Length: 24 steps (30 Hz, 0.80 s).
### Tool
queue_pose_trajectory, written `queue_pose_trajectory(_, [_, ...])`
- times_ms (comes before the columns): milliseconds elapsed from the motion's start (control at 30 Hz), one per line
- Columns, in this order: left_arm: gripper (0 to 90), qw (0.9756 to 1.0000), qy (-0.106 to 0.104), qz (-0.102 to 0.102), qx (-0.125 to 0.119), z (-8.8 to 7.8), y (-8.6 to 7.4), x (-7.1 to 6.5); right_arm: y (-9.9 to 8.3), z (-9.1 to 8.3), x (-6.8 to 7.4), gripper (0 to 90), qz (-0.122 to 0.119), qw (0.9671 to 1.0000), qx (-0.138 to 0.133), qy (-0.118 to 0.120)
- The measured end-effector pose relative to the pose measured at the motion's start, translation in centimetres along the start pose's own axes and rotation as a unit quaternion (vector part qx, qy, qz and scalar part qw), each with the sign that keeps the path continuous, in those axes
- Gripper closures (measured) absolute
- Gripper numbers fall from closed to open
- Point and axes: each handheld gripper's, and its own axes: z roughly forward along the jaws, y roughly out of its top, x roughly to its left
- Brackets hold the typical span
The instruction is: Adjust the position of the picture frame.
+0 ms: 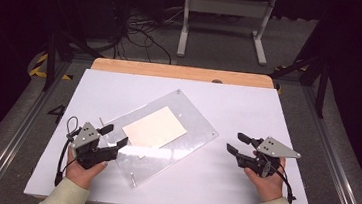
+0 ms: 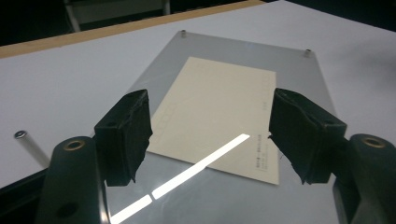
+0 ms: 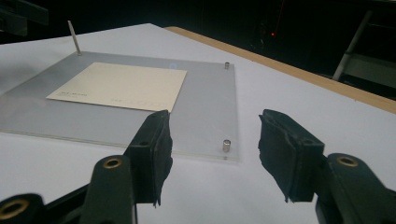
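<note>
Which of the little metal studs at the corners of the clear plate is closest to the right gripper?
The stud at the clear plate's near corner in the right gripper view, just ahead of the right gripper; the other stud sits at the far corner.

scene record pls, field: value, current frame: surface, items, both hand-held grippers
surface: white table top with a wooden strip along its far edge
item 1: clear acrylic plate, flat, set at an angle, small metal posts at its corners
item 2: cream card, lying within the plate's outline
left hand-held gripper: open, jaws over the plate's near-left part, nothing between them
right hand-held gripper: open, over bare table right of the plate, holding nothing
contact: neither gripper visibly touches plate or card
</note>
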Motion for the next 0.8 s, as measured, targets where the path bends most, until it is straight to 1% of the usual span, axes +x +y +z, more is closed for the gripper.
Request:
queue_pose_trajectory(67, [33.1, 0.9999, -0.011, 0.009, 0.000, -0.1, 0.2, -0.5, 0.0, 0.0, 0.0, 42.6, 0.002, 1.0000, 0.002, -0.001])
queue_pose_trajectory(100, [33.4, 0.9997, -0.020, 0.015, -0.001, -0.3, 0.4, -1.0, 0.0, 0.0, -0.1, 42.6, 0.004, 1.0000, 0.005, 0.001])
queue_pose_trajectory(133, [33.8, 0.9997, -0.020, 0.015, -0.001, -0.3, 0.4, -1.0, 0.0, 0.0, -0.1, 42.6, 0.004, 1.0000, 0.005, 0.001])
queue_pose_trajectory(167, [33.8, 0.9995, -0.026, 0.020, -0.003, -0.4, 0.5, -1.3, 0.0, 0.1, -0.1, 42.7, 0.006, 1.0000, 0.006, 0.002])
queue_pose_trajectory(200, [34.2, 0.9993, -0.031, 0.018, -0.003, -0.4, 0.5, -1.5, 0.0, 0.1, -0.2, 42.7, 0.010, 0.9999, 0.009, 0.002])
queue_pose_trajectory(233, [34.3, 0.9990, -0.038, 0.021, 0.002, -0.5, 0.5, -1.9, 0.0, 0.2, -0.2, 42.7, 0.011, 0.9999, 0.008, 0.005])
queue_pose_trajectory(267, [34.6, 0.9987, -0.044, 0.023, 0.001, -0.5, 0.5, -2.2, 0.0, 0.3, -0.3, 42.6, 0.012, 0.9999, 0.009, 0.007])
queue_pose_trajectory(333, [34.8, 0.9982, -0.052, 0.029, 0.002, -0.8, 0.6, -2.7, 0.1, 0.5, -0.3, 42.7, 0.011, 0.9998, 0.011, 0.008])
queue_pose_trajectory(400, [35.0, 0.9976, -0.064, 0.028, -0.003, -1.1, 0.7, -3.2, 0.2, 0.8, -0.2, 42.7, 0.011, 0.9998, 0.013, 0.011])
queue_pose_trajectory(467, [35.2, 0.9970, -0.071, 0.031, -0.001, -1.4, 0.7, -3.5, 0.2, 1.1, -0.2, 42.7, 0.010, 0.9997, 0.015, 0.016])
queue_pose_trajectory(500, [35.2, 0.9966, -0.077, 0.031, 0.001, -1.5, 0.7, -3.7, 0.2, 1.2, -0.2, 42.7, 0.011, 0.9997, 0.016, 0.017])
queue_pose_trajectory(567, [35.7, 0.9956, -0.086, 0.032, 0.014, -1.6, 0.7, -3.9, 0.2, 1.3, -0.2, 42.7, 0.013, 0.9996, 0.016, 0.020])
queue_pose_trajectory(700, [37.5, 0.9937, -0.098, 0.038, 0.039, -1.8, 0.4, -4.4, 0.2, 1.4, -0.2, 42.8, 0.014, 0.9995, 0.018, 0.021])
queue_pose_trajectory(767, [38.0, 0.9918, -0.110, 0.041, 0.052, -1.7, 0.3, -4.7, 0.2, 1.5, -0.3, 42.9, 0.017, 0.9994, 0.019, 0.023])
queue_pose_trajectory(800, [38.6, 0.9907, -0.112, 0.048, 0.059, -1.7, 0.2, -4.7, 0.1, 1.5, -0.3, 42.9, 0.018, 0.9994, 0.019, 0.023])
